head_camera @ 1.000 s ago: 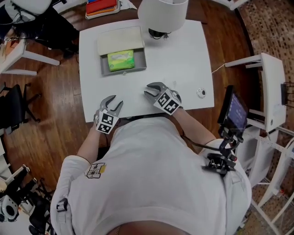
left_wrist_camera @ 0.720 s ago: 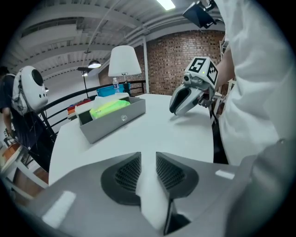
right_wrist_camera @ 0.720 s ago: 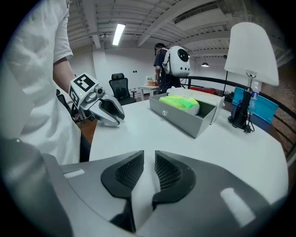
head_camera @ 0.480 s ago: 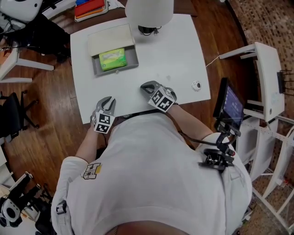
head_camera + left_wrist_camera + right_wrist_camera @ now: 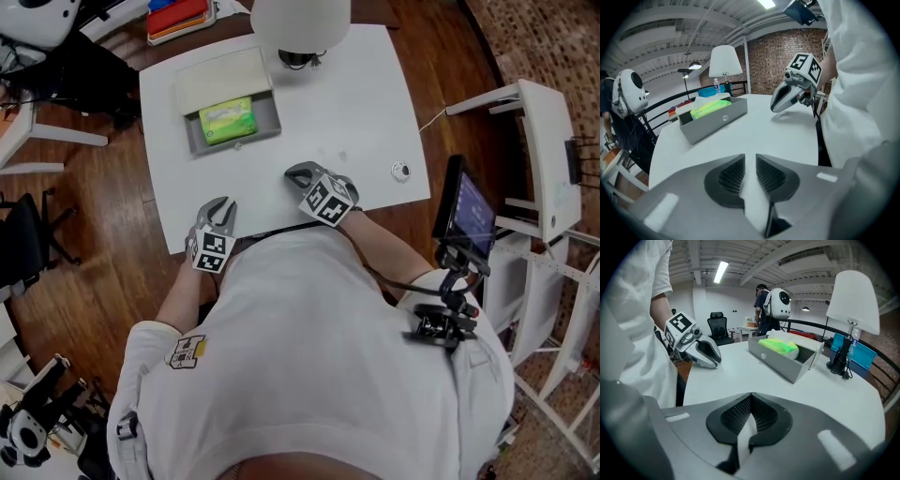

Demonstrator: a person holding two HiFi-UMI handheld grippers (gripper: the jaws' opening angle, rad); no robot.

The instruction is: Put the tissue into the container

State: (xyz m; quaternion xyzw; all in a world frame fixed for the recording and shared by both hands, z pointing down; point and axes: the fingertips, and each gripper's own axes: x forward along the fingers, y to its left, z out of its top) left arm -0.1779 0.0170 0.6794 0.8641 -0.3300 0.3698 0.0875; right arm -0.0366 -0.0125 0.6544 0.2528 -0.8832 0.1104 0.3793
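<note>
A grey open container (image 5: pixel 273 118) stands at the back left of the white table (image 5: pixel 366 103), with a green tissue pack (image 5: pixel 225 120) lying inside it. The same container (image 5: pixel 712 123) (image 5: pixel 780 364) and the tissue pack (image 5: pixel 710 107) (image 5: pixel 780 345) show in both gripper views. My left gripper (image 5: pixel 219 210) (image 5: pixel 750 159) hovers at the table's front left edge, its jaws a narrow slit apart with nothing between them. My right gripper (image 5: pixel 296 174) (image 5: pixel 751 398) is over the front middle of the table, shut and holding nothing. Each gripper shows in the other's view: the right one (image 5: pixel 775 106), the left one (image 5: pixel 713 360).
The container's pale lid (image 5: pixel 220 79) lies just behind it. A white lamp (image 5: pixel 300 19) stands at the table's back edge. A small round fitting (image 5: pixel 401 172) sits near the right edge. A tablet on a stand (image 5: pixel 466 220) and a white rack (image 5: pixel 548 141) are to the right.
Both grippers' jaws have come together, the right fully and the left to a narrow gap. Both have stayed near the table's front edge.
</note>
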